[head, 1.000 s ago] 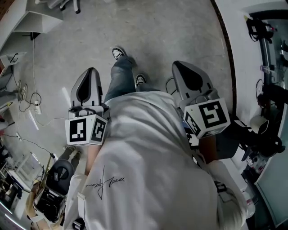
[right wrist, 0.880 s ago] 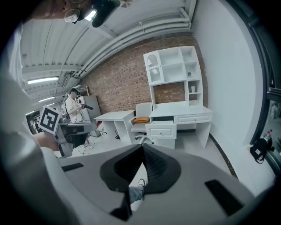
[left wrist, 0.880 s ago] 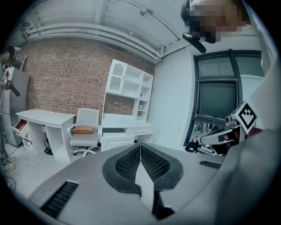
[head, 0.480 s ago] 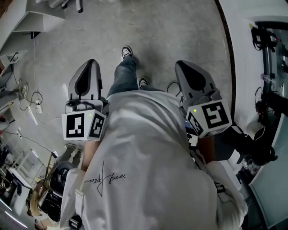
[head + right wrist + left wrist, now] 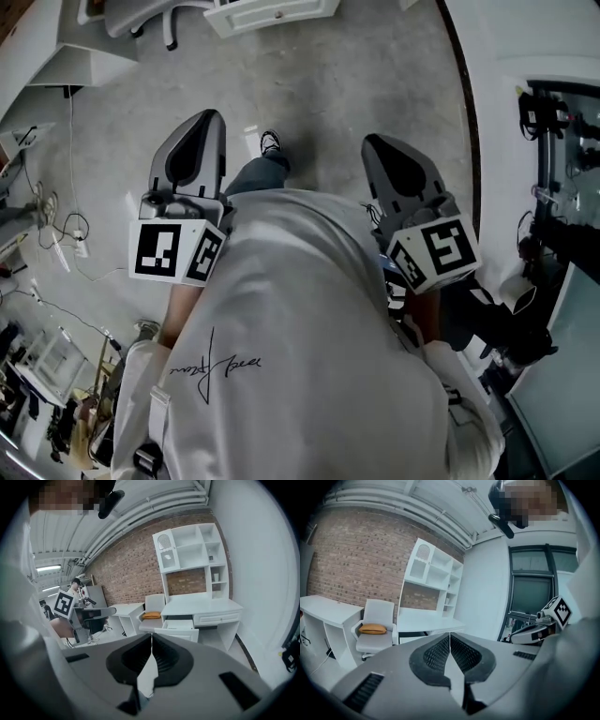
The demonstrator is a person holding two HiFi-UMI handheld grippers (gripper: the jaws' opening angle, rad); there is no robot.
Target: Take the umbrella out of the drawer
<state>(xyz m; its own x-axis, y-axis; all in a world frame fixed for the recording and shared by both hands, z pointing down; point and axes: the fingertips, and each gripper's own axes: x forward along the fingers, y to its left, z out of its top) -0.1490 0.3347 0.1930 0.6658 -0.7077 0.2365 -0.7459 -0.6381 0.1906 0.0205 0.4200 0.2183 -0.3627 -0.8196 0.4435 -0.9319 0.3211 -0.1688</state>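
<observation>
No umbrella shows in any view. A white desk with a hutch stands ahead, and its drawer is pulled open; what lies in it is hidden. In the head view the drawer front sits at the top edge. My left gripper and right gripper are held out on either side of the person's body, over the grey floor, well short of the desk. The left gripper has its jaws together with nothing between them. The right gripper is likewise shut and empty.
A white chair with an orange cushion stands left of the desk. A second white desk lies further left. Cables trail on the floor at left. Dark equipment lines the right wall.
The person has stepped forward and both grippers have travelled with them. The drawer front and chair base have come into the top of the head view.
</observation>
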